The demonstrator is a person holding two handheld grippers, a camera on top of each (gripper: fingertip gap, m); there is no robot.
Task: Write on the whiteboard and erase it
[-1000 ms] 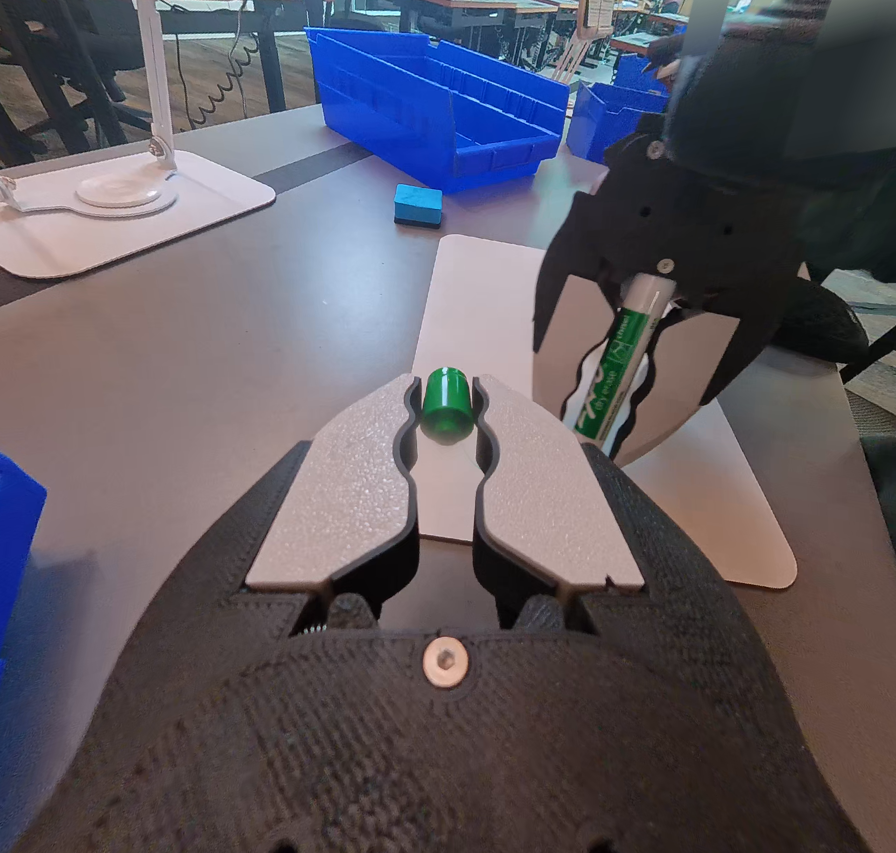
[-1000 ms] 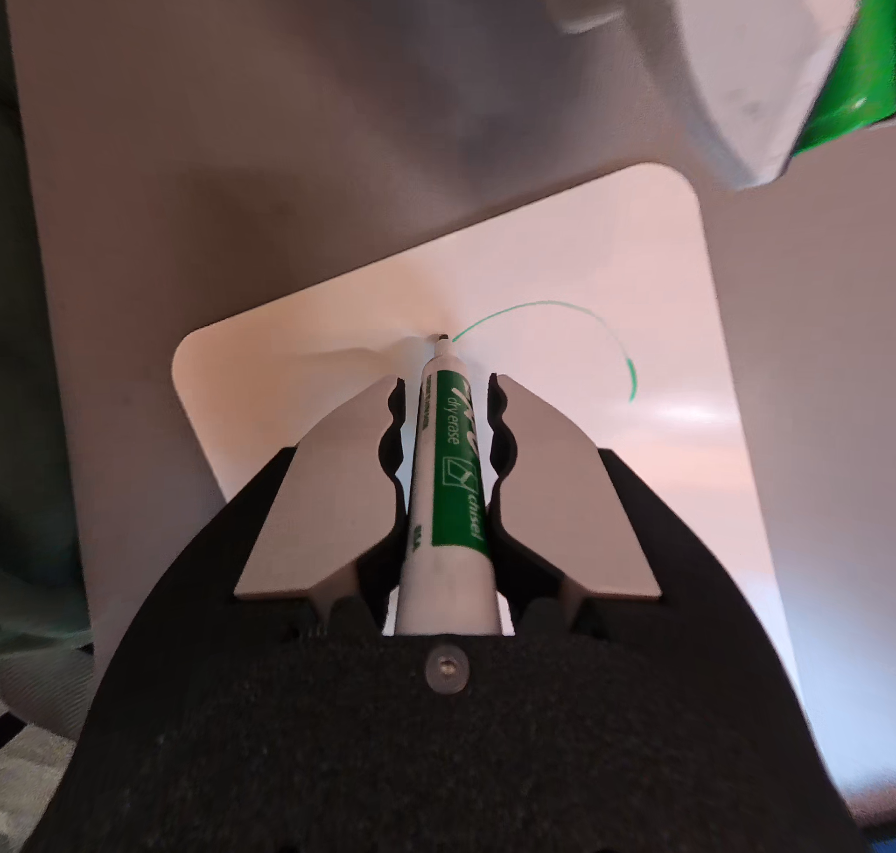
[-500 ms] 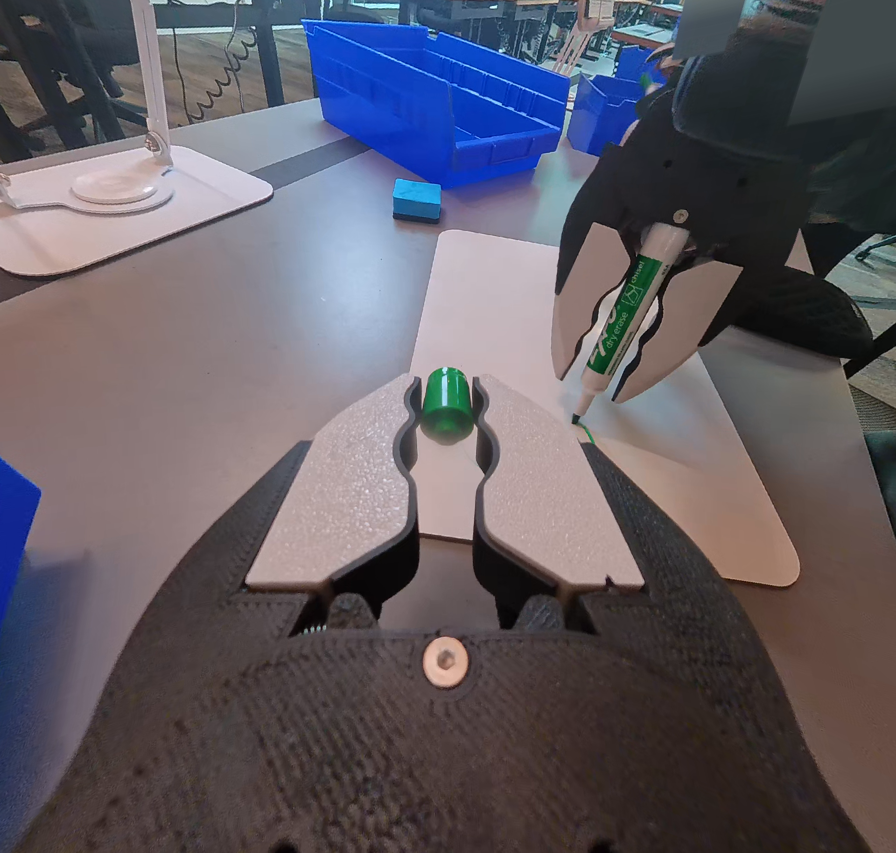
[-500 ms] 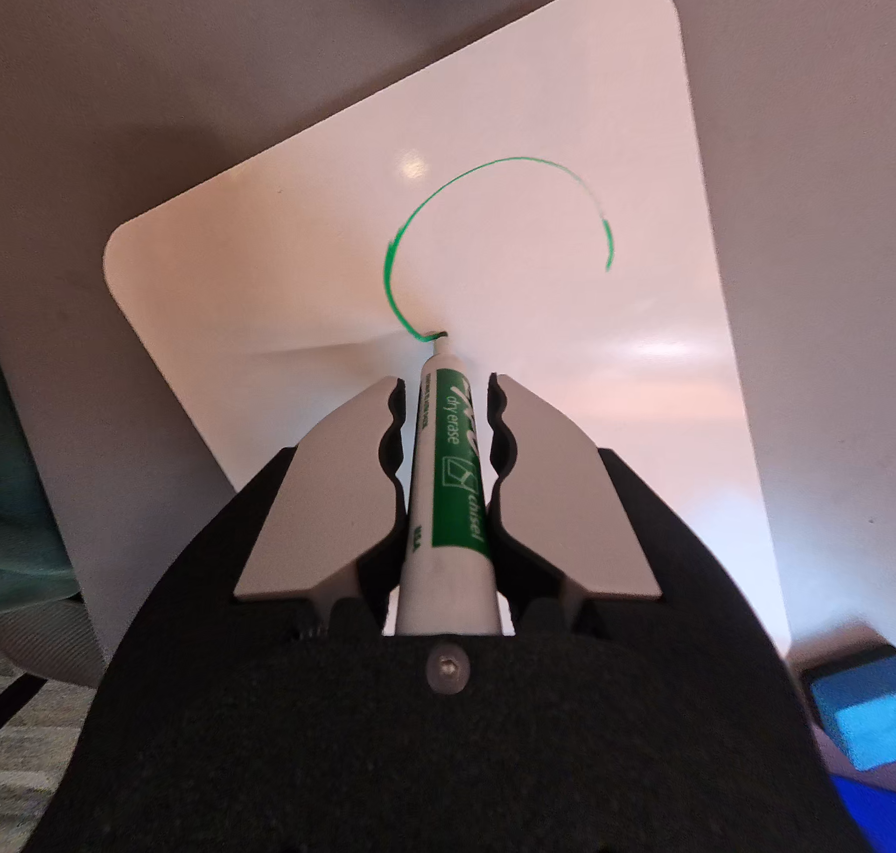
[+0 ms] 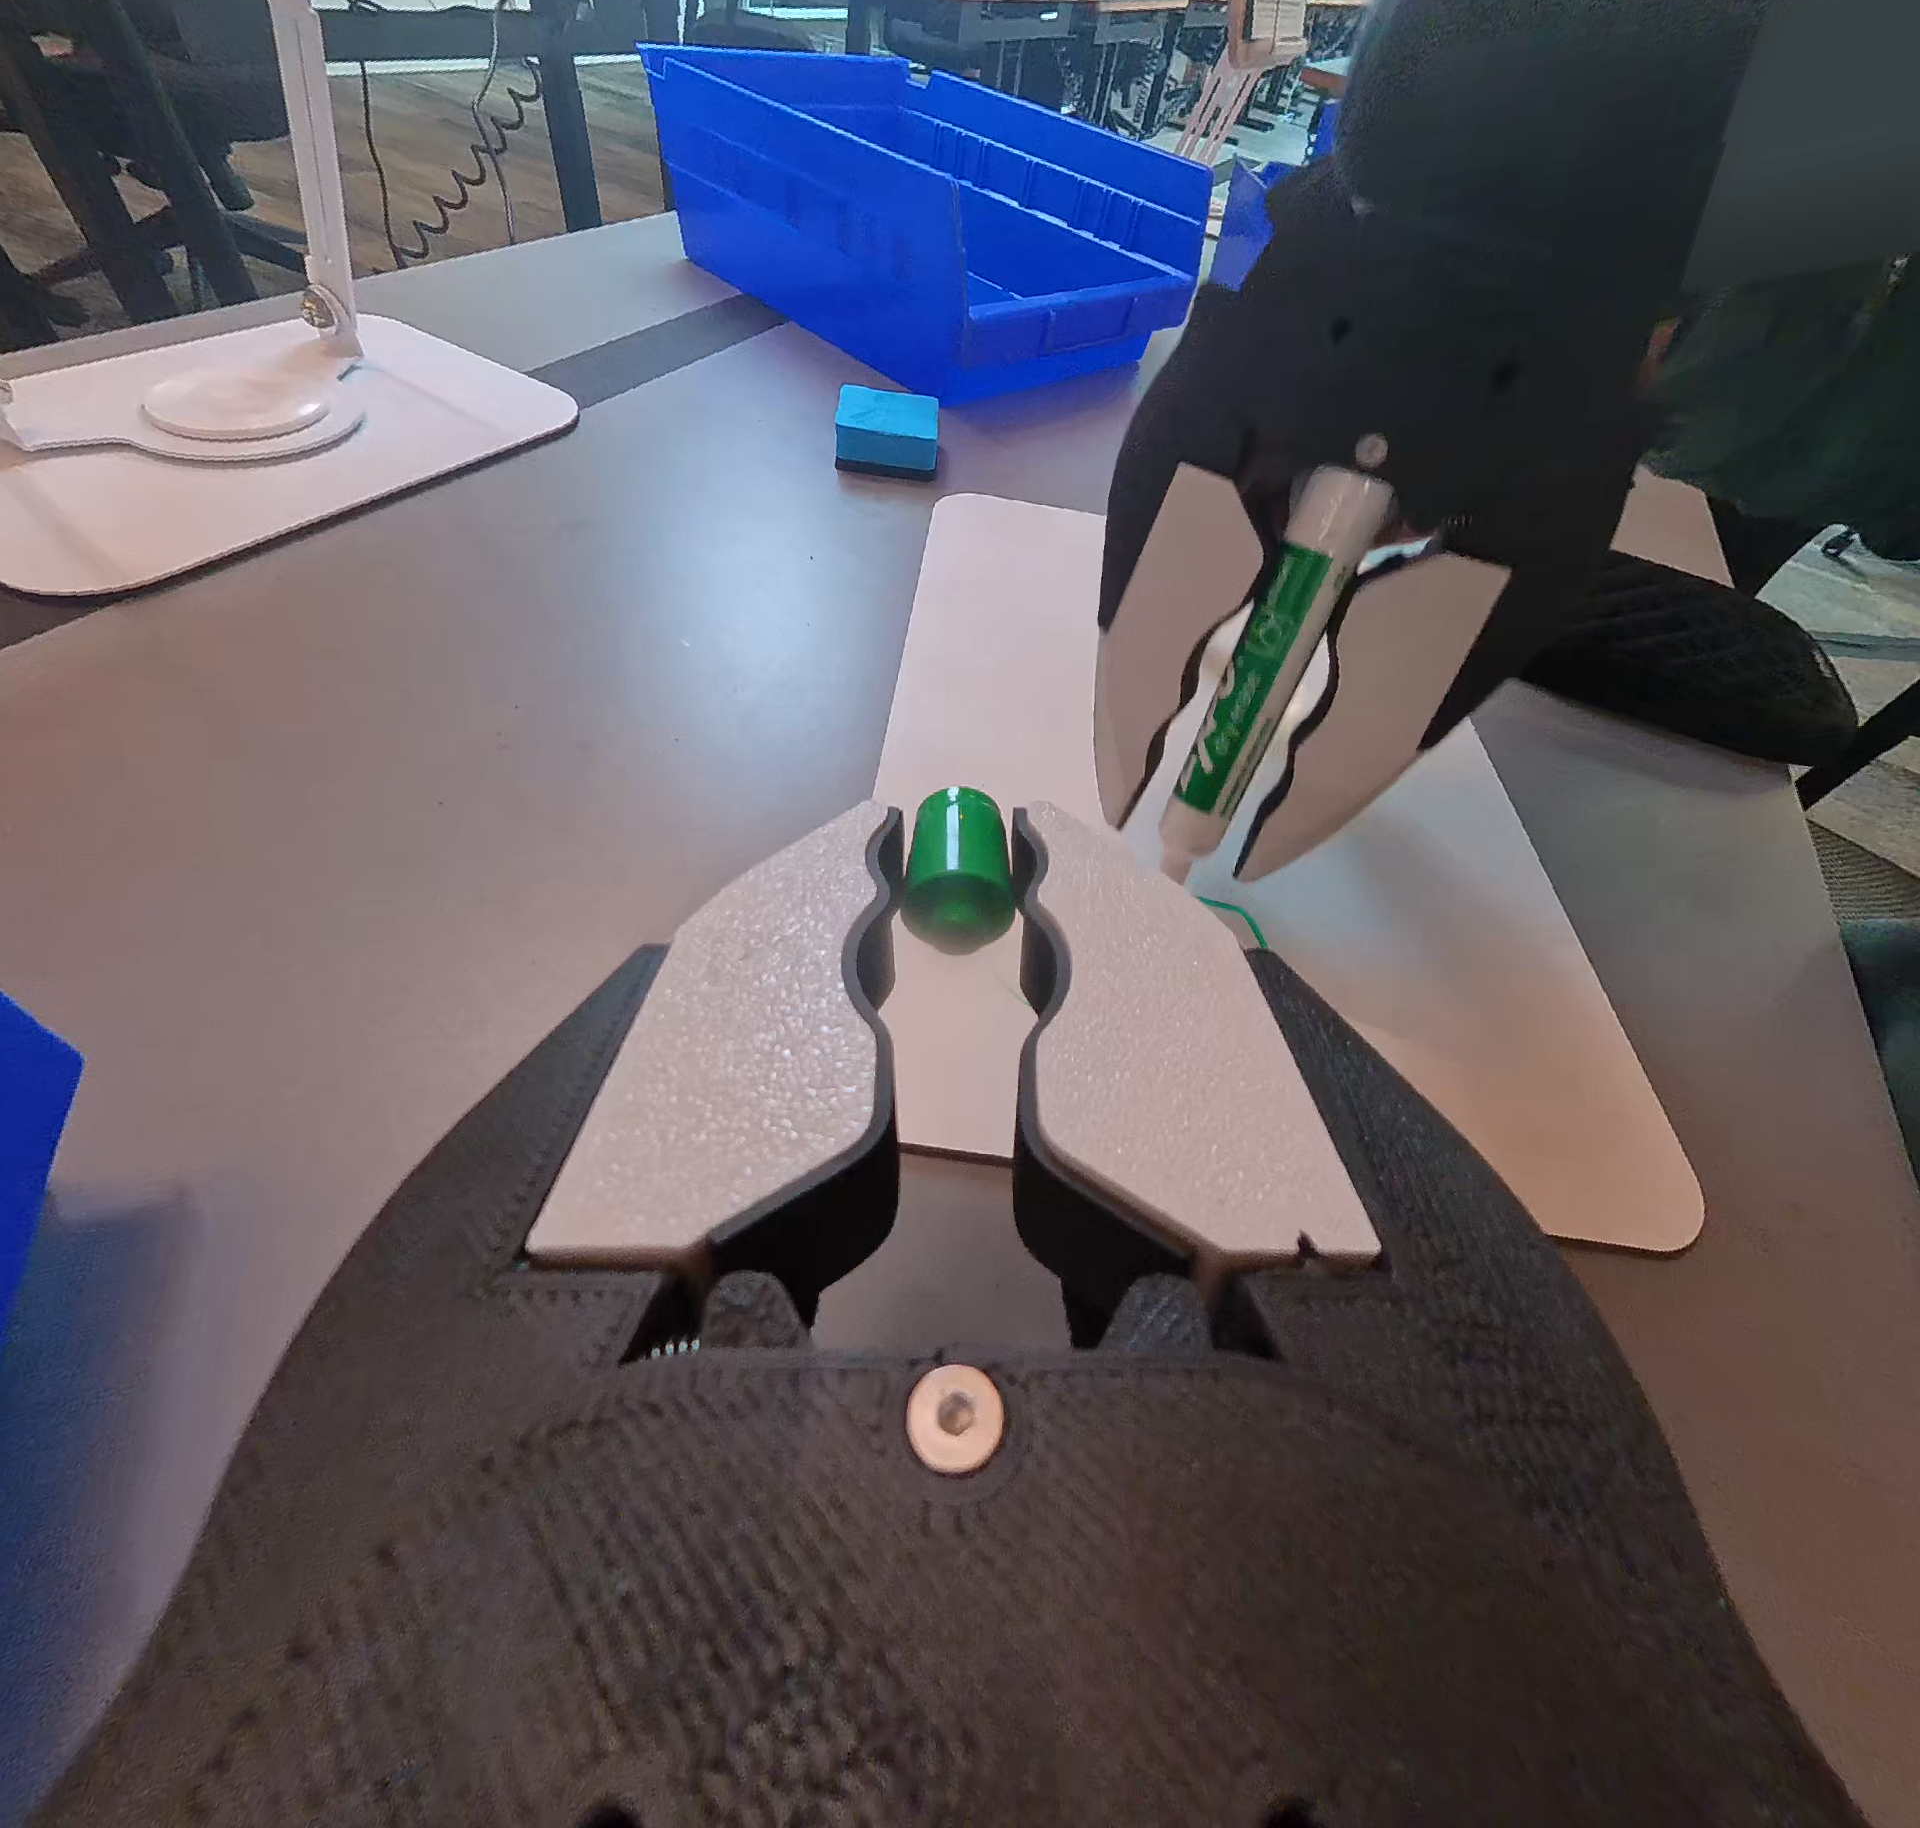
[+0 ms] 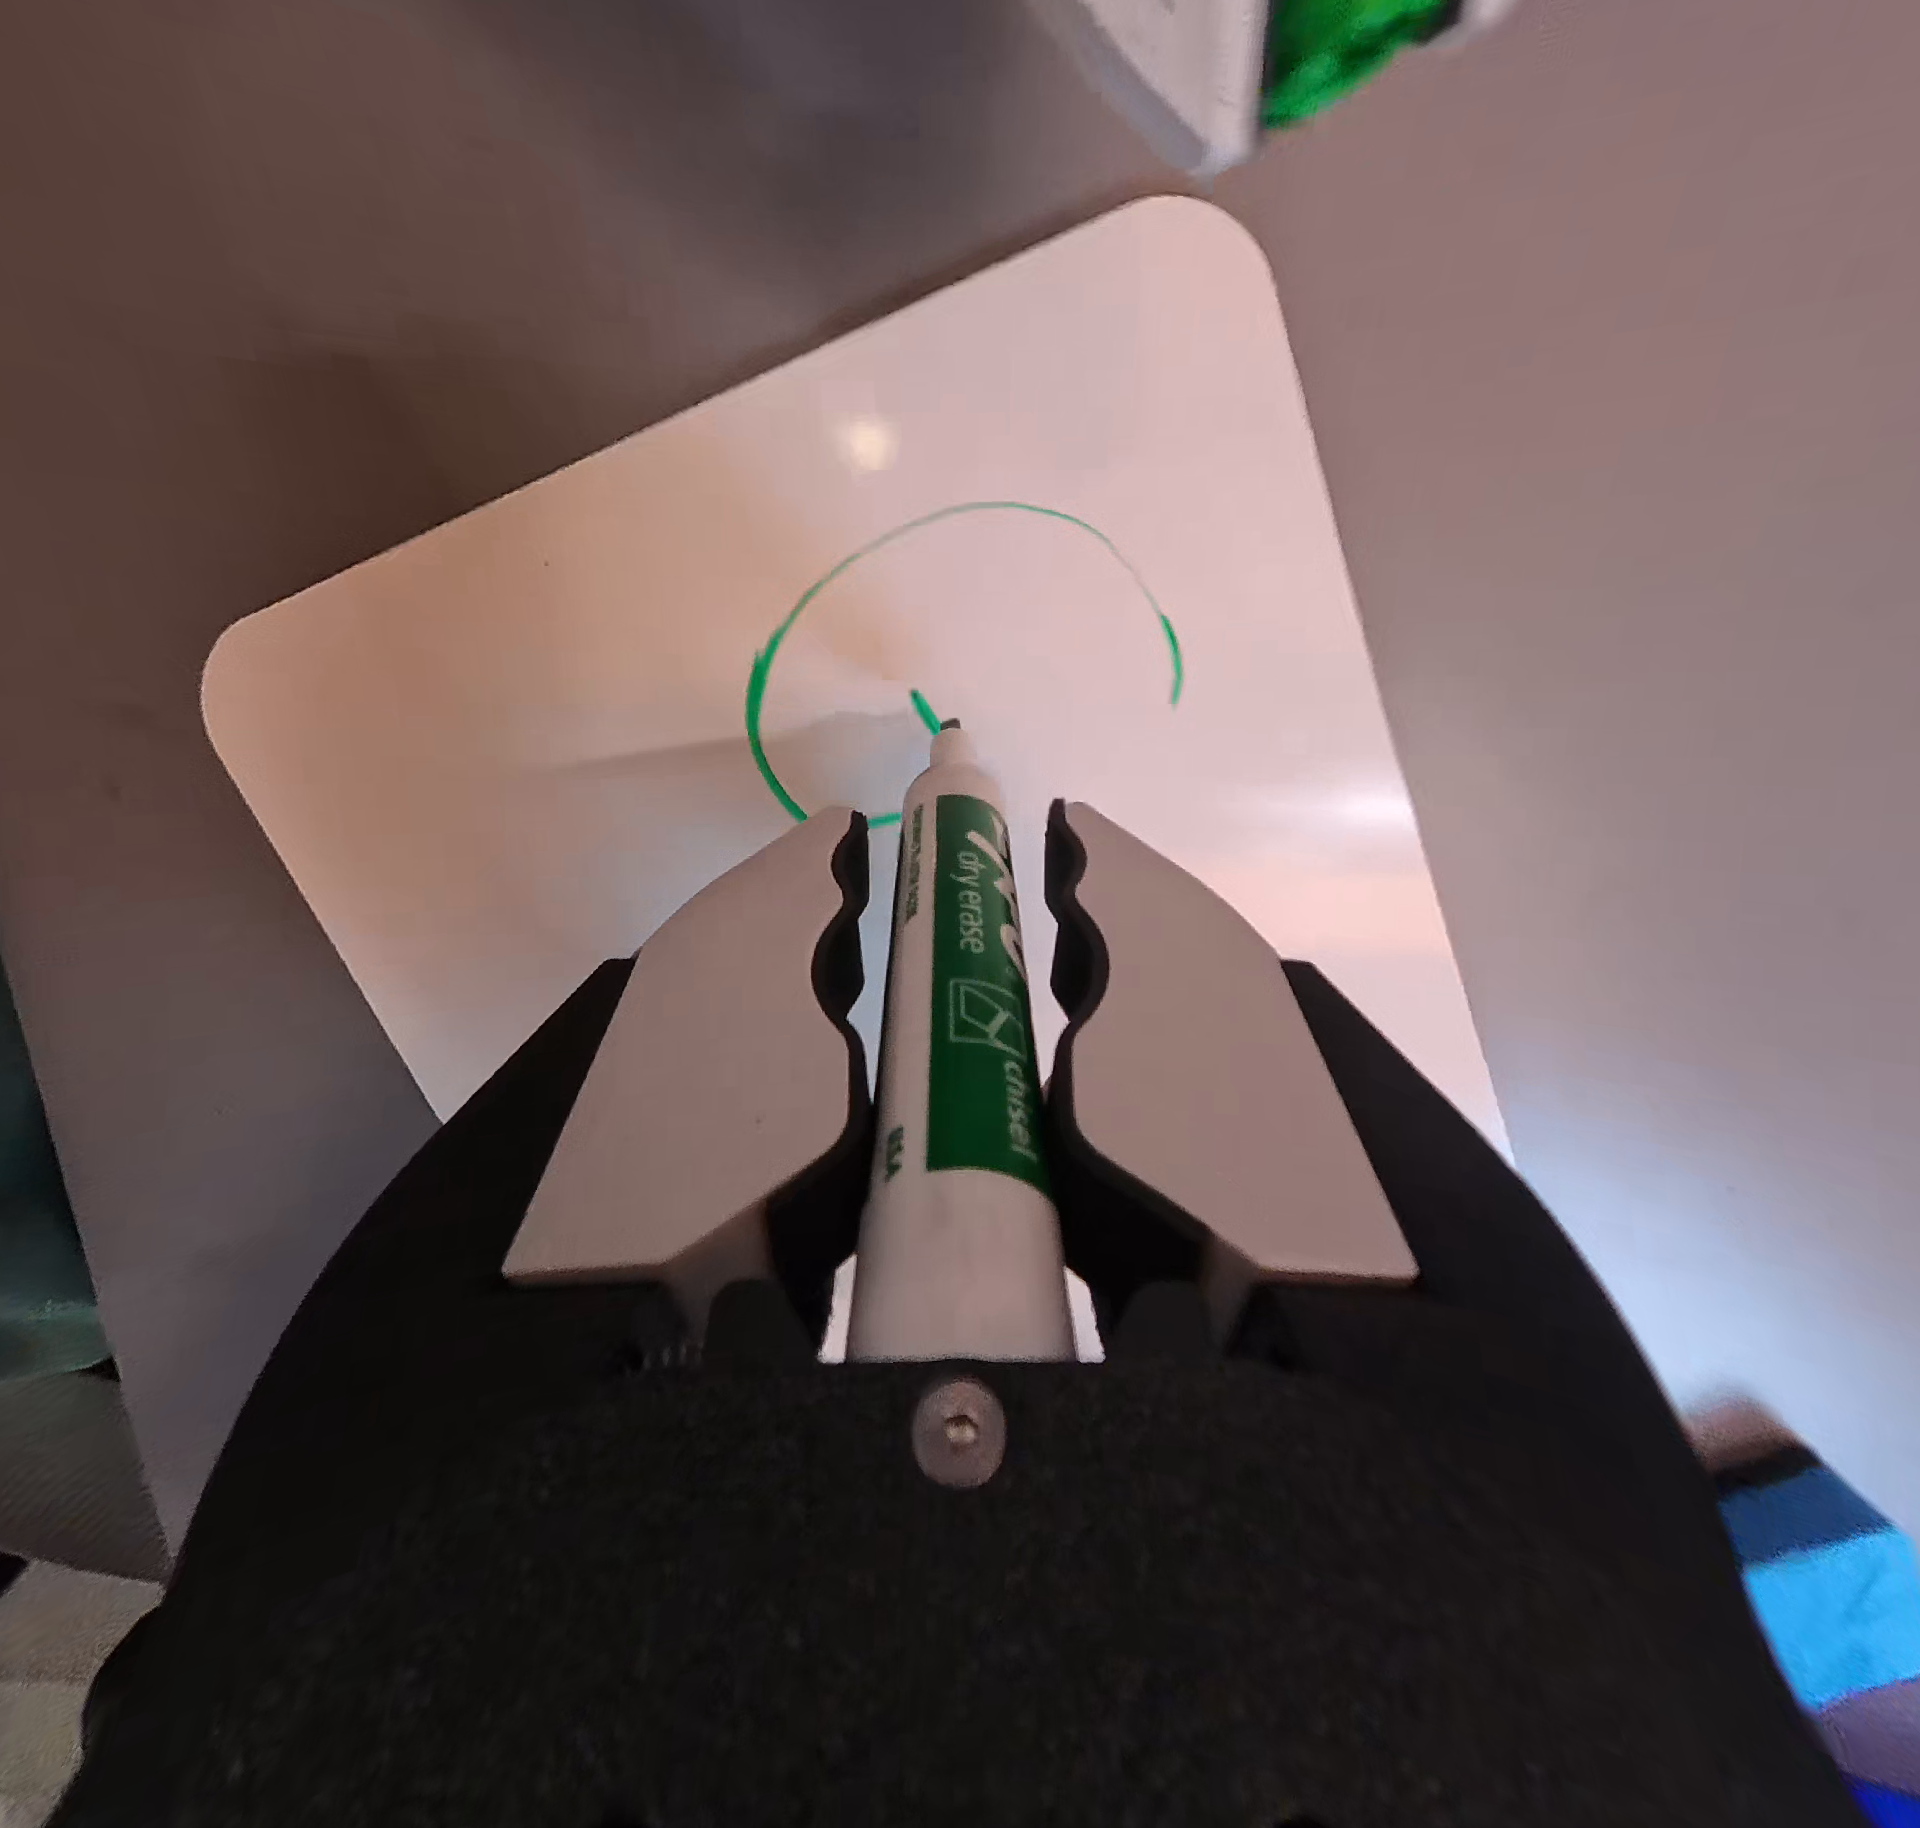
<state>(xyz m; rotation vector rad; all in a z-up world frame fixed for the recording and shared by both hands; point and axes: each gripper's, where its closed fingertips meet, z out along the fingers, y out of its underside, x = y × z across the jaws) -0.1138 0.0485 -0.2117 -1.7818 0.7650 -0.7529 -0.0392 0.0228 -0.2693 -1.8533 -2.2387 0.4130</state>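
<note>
Right wrist view hides the lower end of the green curved line behind the right gripper, clamped on the marker, whose tip points down onto the whiteboard. The left gripper pinches the green cap. The blue bin looks empty; the eraser lies beside it.
</note>
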